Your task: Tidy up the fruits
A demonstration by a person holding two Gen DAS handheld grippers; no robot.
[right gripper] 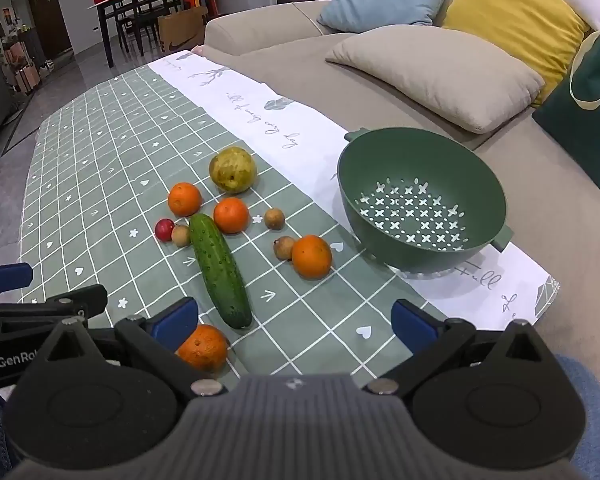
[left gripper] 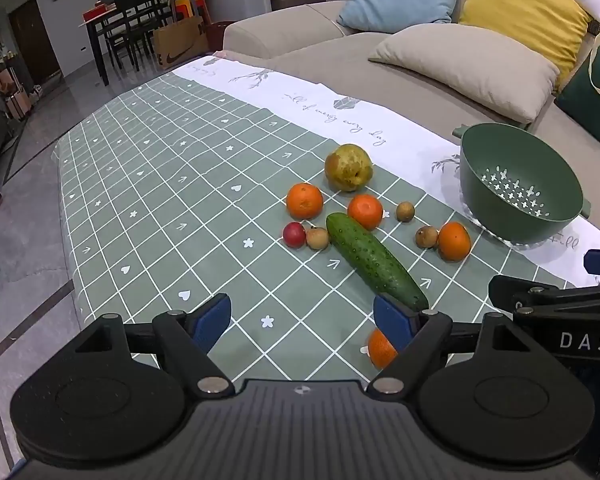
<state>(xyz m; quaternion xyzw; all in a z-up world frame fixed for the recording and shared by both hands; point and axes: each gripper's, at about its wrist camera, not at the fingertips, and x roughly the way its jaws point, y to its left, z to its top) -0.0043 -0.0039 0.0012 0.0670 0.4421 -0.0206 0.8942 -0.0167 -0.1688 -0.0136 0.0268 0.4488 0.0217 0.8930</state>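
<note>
Matt plastic colander (right gripper: 480, 184); bumpy cucumber (right gripper: 220, 272); smooth tablecloth (right gripper: 100, 168).

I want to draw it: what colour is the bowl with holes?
Dark green colander, with small white-looking cross-shaped holes; the right wrist view shows it best.

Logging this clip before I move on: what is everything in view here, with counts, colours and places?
oranges: four, orange; three among the fruit, one nearest the tools
pear: one, yellow-green, far end of the group
cucumber: one, dark green, lying across the middle
small red fruit: one, red, left of the cucumber's far end
small brown fruits: three, tan; one beside the red fruit, two right of the cucumber
colander: one, green, empty, on the cloth's white border
tablecloth: one, green grid with white border
sofa: one, beige, behind the table, with cushions
left tool: blue pads, open, holding nothing
right tool: blue pads, open, holding nothing
</note>
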